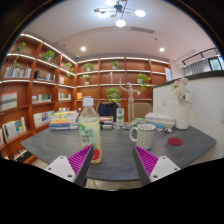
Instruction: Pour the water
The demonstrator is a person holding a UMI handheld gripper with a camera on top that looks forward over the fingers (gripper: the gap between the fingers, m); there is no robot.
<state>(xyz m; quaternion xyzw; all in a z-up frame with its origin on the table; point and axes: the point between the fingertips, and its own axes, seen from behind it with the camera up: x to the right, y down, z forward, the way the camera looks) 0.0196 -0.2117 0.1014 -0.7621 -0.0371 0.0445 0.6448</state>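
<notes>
A bottle of yellowish drink (89, 129) with a green cap and a red label stands upright on the grey table (115, 152), just ahead of my left finger. To its right, beyond my right finger, a pale green mug (144, 135) stands with its handle to the left. My gripper (113, 160) is open, its magenta pads (79, 160) wide apart, with only bare table between them. Nothing is held.
A red coaster (175, 142) lies on the table to the right of the mug. A stack of books (62, 121) sits behind the bottle to the left, and a small white box (158, 121) behind the mug. Bookshelves (30, 90) with plants line the back wall.
</notes>
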